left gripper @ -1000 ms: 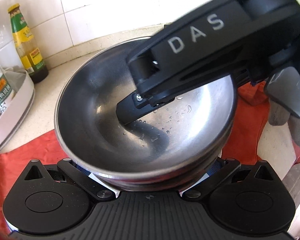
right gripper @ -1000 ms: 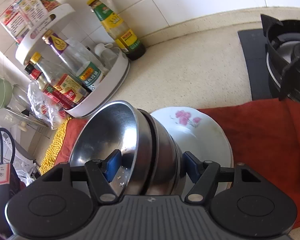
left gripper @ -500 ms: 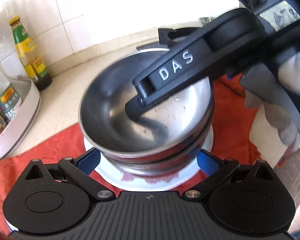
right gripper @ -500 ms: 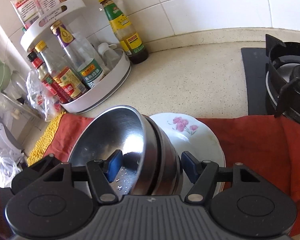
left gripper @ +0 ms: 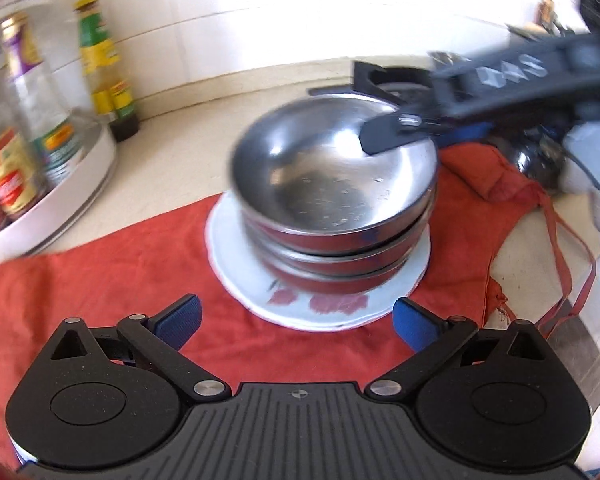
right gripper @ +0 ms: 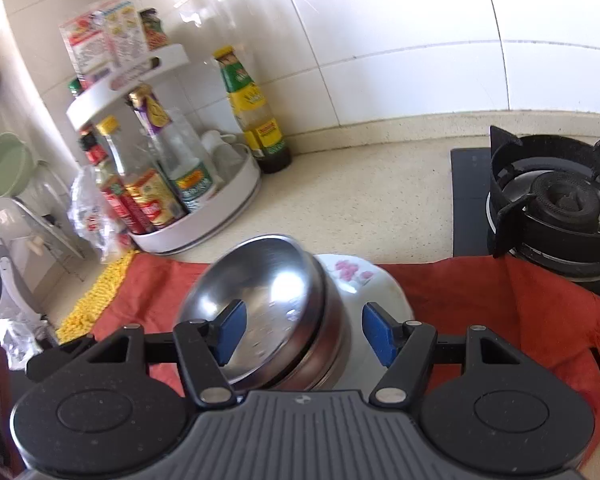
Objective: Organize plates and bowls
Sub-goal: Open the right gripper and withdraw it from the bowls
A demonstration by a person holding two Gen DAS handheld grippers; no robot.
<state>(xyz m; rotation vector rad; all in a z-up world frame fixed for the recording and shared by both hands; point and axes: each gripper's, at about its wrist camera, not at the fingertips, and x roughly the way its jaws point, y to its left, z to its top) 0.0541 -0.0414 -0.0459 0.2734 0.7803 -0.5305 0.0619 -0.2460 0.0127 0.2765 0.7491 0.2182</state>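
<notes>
A stack of steel bowls [left gripper: 332,192] sits on a white flowered plate [left gripper: 320,312] on a red cloth [left gripper: 100,272]. My left gripper [left gripper: 296,320] is open and empty, just in front of the plate. My right gripper [right gripper: 300,330] is open, above the stack; one finger [left gripper: 392,136] hangs over the top bowl's far rim without gripping it. The bowls [right gripper: 260,304] and plate [right gripper: 364,284] also show in the right wrist view, tilted by the camera angle.
A white two-tier rack of sauce bottles [right gripper: 168,184] stands at the left by the tiled wall, with a green-capped bottle [right gripper: 256,116] beside it. A gas burner [right gripper: 556,204] is at the right. The beige counter [right gripper: 360,196] lies behind the cloth.
My left gripper has let go of the bowl stack and pulled back, opening wide. My right gripper has lifted up and away from the bowls.
</notes>
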